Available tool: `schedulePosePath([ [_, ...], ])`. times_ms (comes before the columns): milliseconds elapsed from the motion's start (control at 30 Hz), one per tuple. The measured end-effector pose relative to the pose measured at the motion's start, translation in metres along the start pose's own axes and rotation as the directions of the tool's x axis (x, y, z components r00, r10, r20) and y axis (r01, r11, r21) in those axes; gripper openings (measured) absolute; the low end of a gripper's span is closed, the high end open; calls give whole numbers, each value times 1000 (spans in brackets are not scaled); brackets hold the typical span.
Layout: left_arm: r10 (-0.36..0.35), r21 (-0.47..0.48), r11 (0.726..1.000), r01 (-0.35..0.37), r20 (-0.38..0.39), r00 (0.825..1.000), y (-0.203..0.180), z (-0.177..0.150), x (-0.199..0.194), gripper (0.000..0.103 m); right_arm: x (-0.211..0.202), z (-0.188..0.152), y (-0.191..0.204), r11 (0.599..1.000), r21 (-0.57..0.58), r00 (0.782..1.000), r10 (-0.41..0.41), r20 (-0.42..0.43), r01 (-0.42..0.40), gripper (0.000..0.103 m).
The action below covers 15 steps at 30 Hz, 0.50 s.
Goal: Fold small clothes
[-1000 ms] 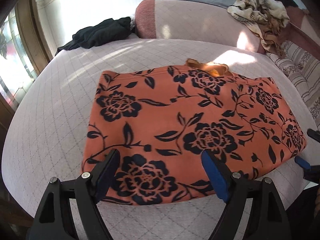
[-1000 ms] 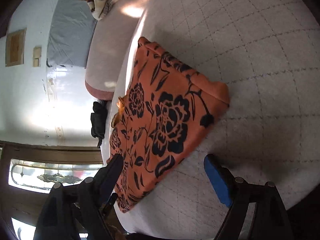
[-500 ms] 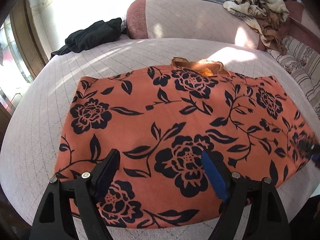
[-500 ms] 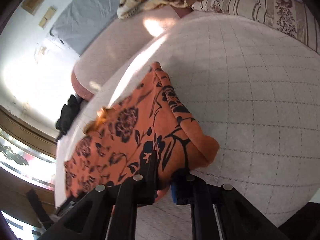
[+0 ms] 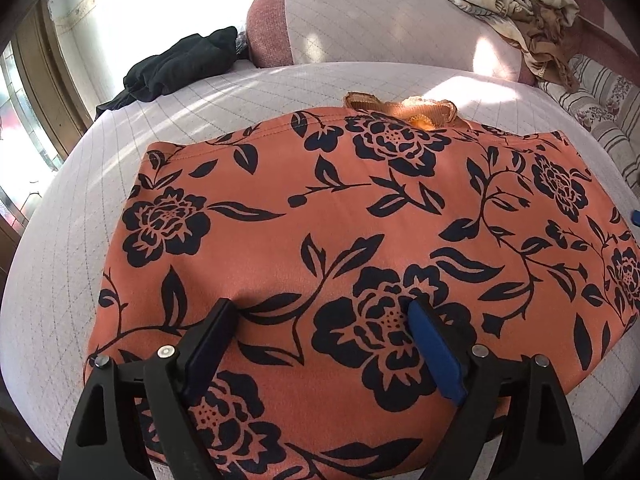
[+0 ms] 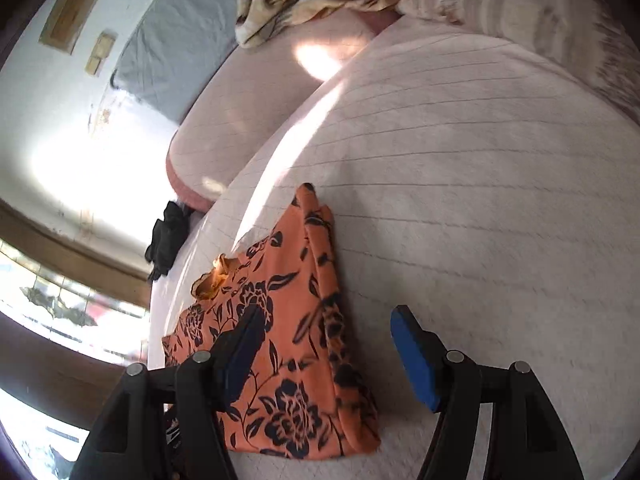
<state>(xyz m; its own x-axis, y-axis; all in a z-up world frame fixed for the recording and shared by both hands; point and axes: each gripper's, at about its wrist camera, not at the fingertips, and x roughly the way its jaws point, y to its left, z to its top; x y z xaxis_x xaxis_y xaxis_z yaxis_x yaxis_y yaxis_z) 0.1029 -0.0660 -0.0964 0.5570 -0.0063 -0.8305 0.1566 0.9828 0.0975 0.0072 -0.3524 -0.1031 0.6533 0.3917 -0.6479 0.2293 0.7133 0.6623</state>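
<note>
On the far left a black garment is lying bunched at the bed's edge, and in the middle of the quilted bed the orange flowered garment is lying flat as a folded rectangle, a small frilly orange piece peeking out at its far edge. The left tool is hanging wide over the near part of that cloth, closer than a second ago, its jaws a touch wider and gripping nothing. Further right, the right tool is the one that is changing: half a second ago it was pinching the cloth's right corner, and now its jaws have just been opening, standing wide with the doubled right edge lying loose between them, no pad pressing on it. That release probably means this fold is laid down and the next fold or a smoothing pass is coming. Counting: one orange garment, one black garment, one patterned blanket crumpled at the far right, two tools.
</note>
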Motion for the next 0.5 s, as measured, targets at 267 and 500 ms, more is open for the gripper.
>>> schedulePosePath([
  [267, -4, 2, 1000, 4, 2, 1000, 1, 1, 3, 91, 126, 47, 40, 980, -201, 973, -62, -224, 16, 45],
  [500, -7, -1, 1000, 7, 10, 1000, 1, 0, 6, 93, 132, 46, 44, 950, -250, 967, -224, -124, 188, 24],
])
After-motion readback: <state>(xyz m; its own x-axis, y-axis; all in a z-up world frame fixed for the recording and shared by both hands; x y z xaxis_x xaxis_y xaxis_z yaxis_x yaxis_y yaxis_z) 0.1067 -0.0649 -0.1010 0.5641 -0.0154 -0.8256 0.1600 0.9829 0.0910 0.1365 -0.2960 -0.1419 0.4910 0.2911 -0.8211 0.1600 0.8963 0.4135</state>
